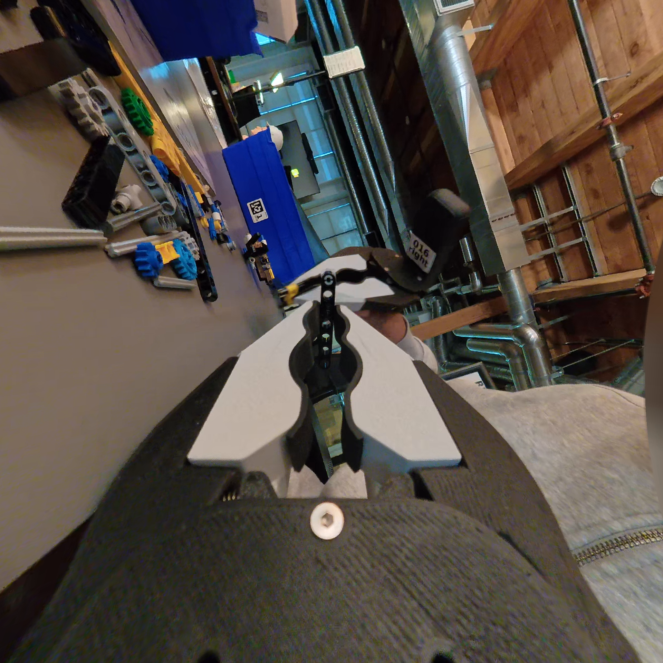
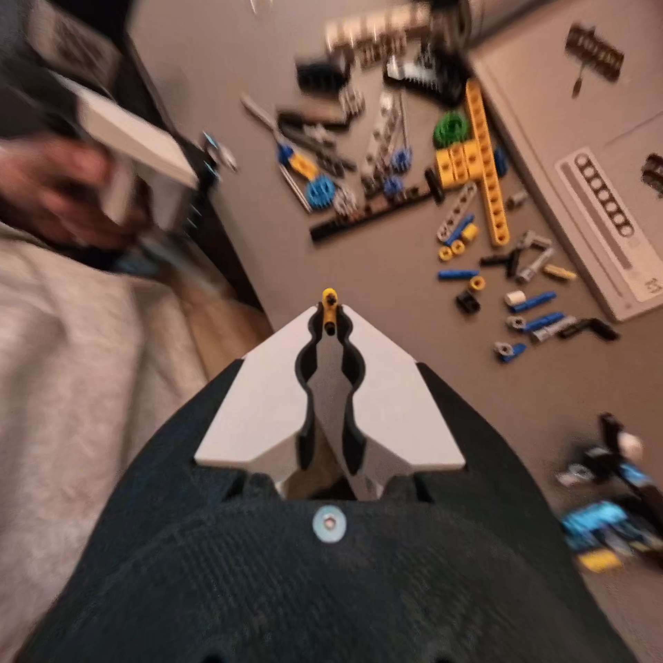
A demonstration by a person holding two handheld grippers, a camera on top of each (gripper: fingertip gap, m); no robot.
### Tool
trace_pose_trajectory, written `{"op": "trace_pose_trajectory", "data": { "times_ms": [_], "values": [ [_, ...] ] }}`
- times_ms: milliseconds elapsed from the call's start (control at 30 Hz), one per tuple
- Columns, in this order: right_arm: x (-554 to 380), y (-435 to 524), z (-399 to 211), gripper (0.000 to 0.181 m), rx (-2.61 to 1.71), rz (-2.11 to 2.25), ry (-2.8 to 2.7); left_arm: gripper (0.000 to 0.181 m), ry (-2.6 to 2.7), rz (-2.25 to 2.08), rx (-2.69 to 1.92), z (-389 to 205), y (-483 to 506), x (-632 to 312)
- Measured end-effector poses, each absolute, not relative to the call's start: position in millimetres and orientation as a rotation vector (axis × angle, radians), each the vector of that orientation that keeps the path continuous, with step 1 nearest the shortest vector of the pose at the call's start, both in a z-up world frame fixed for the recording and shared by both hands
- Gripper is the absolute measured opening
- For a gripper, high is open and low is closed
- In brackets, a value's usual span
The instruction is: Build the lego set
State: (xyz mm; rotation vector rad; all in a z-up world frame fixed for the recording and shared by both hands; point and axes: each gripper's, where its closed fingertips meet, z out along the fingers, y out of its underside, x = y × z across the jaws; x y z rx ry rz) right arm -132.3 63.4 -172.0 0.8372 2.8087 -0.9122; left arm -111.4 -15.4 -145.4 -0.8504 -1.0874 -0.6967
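We clamp a black beam (image 1: 326, 323) in the left gripper (image 1: 325, 312); our right gripper (image 2: 329, 308) pinches a yellow pin (image 2: 329, 303).

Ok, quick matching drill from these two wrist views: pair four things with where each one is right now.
Things:
1. black beam
2. yellow pin piece
3. green gear
4. long yellow beam

Places:
A. loose on the table, beside the yellow bricks
B. between the left gripper fingers
C. flat on the table, beside the booklet
D. at the right gripper fingertips

Pairs: 1-B, 2-D, 3-A, 4-C
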Motion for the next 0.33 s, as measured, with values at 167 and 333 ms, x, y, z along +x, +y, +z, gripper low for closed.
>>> {"op": "trace_pose_trajectory", "data": {
  "times_ms": [167,333],
  "values": [
    [-117,26,-124,0.004,0.991,-1.361,2.256,0.005,-1.028,-0.697,-0.822,-135,-17,-109],
    [-105,17,-110,0.004,1.056,-1.485,1.911,0.005,-0.959,-0.723,-0.821,-127,-10,-103]
  ]
}}
